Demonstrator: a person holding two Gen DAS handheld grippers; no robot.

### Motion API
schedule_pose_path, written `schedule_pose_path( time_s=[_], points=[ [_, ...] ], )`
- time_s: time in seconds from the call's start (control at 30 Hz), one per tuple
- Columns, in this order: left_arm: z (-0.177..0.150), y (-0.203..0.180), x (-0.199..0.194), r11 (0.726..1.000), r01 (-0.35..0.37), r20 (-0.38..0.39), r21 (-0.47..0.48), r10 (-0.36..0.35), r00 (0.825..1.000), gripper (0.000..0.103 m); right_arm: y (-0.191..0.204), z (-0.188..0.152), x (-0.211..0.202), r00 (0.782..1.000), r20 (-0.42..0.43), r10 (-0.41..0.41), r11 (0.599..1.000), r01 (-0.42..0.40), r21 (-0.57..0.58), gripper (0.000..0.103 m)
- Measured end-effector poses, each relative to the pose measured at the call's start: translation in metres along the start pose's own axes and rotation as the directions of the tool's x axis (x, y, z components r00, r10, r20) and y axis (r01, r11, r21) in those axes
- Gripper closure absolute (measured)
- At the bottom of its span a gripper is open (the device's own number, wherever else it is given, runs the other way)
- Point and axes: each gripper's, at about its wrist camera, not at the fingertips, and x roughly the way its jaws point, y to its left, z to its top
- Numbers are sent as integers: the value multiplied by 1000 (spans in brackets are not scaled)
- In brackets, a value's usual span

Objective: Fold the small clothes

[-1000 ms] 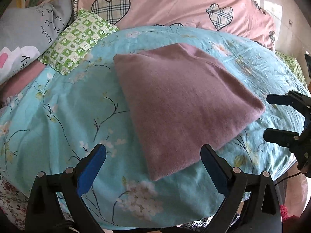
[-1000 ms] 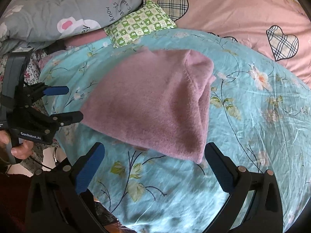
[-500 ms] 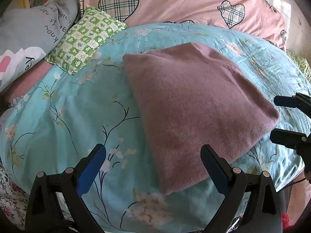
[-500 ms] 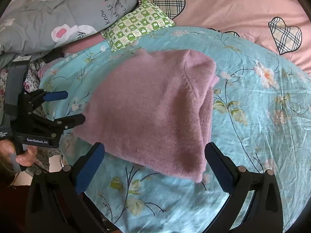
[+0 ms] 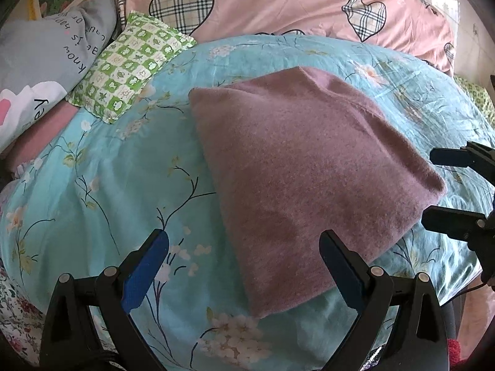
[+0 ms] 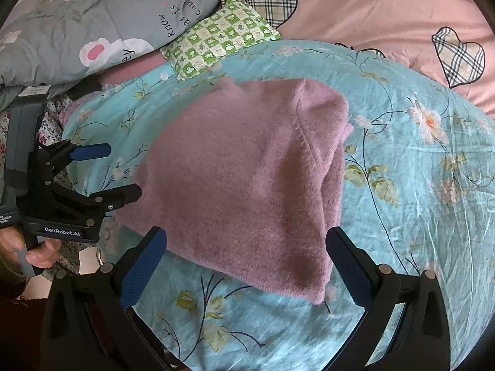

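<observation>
Left wrist: one folded sweater [image 5: 297, 167], seemingly one green pillow [image 5: 130, 61]

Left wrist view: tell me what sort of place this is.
Most likely a bedroom: a turquoise floral quilt covers a bed, a green checked pillow and a pink heart-print duvet lie behind.

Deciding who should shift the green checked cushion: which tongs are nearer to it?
Left. The left tongs sit on the same side of the folded mauve sweater as the green checked cushion; the right tongs are beyond the sweater's opposite corner.
</observation>
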Motion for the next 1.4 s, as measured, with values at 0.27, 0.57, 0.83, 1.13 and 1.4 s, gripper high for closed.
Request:
schedule_pose_path(
  time_s=[0.27,0.57,0.83,1.13,1.4],
  points=[
    [3,0,2,1000,3,3,4,-3,1000,5,7,7,4,1000,-3,15,1000,-15,-24,0],
    [7,3,7,1000,13,-3,0,-13,1000,5,5,12,8,999,-2,36,999,-36,-26,0],
    [12,7,9,1000,11,-2,-7,-11,1000,5,3,17,12,998,-6,57,998,-57,-22,0],
    [12,7,7,1000,11,1,-18,-11,1000,5,3,20,15,998,-8,62,998,-62,-30,0],
    [12,6,5,1000,14,7,-18,-14,1000,5,3,23,16,998,-7,67,997,-67,-35,0]
  ],
)
